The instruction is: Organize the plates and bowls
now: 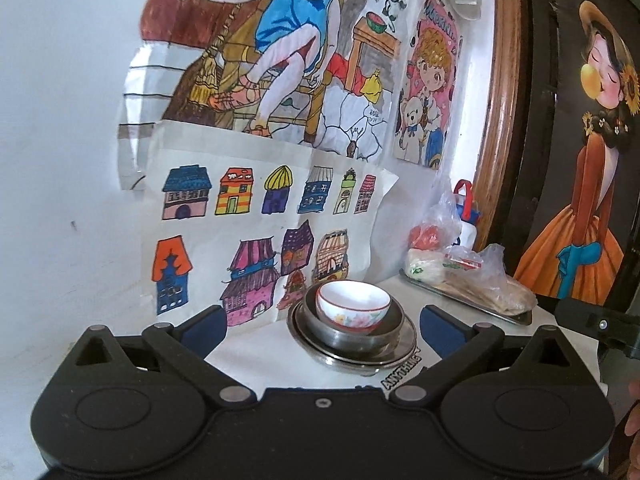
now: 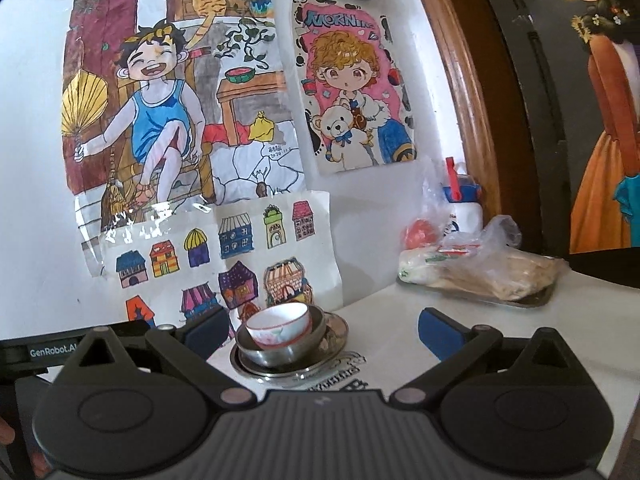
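A white ceramic bowl (image 1: 353, 306) with a red rim and flower print sits tilted inside a steel bowl (image 1: 352, 334), which rests on stacked steel plates (image 1: 394, 350) on the white table. The stack also shows in the right wrist view, with the ceramic bowl (image 2: 279, 325), the steel bowl (image 2: 286, 350) and the plates (image 2: 332, 356). My left gripper (image 1: 322, 322) is open and empty, with the stack between and just beyond its fingers. My right gripper (image 2: 324, 330) is open and empty, with the stack near its left finger.
A steel tray (image 1: 468, 300) holding bagged food stands at the back right, and it shows in the right wrist view (image 2: 520, 300). A white bottle (image 2: 464, 210) with a blue and red cap stands behind it. Children's drawings (image 1: 256, 236) cover the wall behind the stack.
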The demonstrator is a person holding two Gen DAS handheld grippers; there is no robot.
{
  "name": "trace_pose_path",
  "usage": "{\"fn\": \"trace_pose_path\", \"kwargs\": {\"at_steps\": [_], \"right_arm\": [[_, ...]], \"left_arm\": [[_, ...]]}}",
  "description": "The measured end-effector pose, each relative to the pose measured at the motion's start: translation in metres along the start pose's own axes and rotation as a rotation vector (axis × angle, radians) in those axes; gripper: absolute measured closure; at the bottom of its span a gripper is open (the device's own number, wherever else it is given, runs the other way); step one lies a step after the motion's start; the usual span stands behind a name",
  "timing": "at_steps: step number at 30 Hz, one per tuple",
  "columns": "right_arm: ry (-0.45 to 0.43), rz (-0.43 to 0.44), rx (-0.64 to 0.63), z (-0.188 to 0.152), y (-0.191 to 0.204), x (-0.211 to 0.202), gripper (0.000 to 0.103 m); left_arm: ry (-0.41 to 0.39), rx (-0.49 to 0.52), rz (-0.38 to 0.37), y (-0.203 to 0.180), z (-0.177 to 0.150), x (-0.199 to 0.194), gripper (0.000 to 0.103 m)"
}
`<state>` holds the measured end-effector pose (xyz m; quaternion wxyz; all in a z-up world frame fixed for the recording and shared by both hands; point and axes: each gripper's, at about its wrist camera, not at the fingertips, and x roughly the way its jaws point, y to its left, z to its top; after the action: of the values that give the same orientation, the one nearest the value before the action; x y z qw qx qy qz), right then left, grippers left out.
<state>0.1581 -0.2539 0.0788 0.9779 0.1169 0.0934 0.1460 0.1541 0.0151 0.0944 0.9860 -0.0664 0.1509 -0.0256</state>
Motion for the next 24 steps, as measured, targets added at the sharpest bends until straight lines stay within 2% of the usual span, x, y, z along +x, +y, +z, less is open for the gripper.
{"fn": "trace_pose_path", "kwargs": {"at_steps": [13,24], "right_arm": [[-0.040,-0.042,-0.030,-0.014,0.010,-0.034,0.000],[-0.027,-0.065,-0.039,-0.028,0.015,-0.044,0.000]], "left_arm": [[-0.001,0.018,0.028,-0.006,-0.021,-0.026,0.001],[-0.012,0.027,0.057,-0.009,-0.032,-0.039,0.001]]}}
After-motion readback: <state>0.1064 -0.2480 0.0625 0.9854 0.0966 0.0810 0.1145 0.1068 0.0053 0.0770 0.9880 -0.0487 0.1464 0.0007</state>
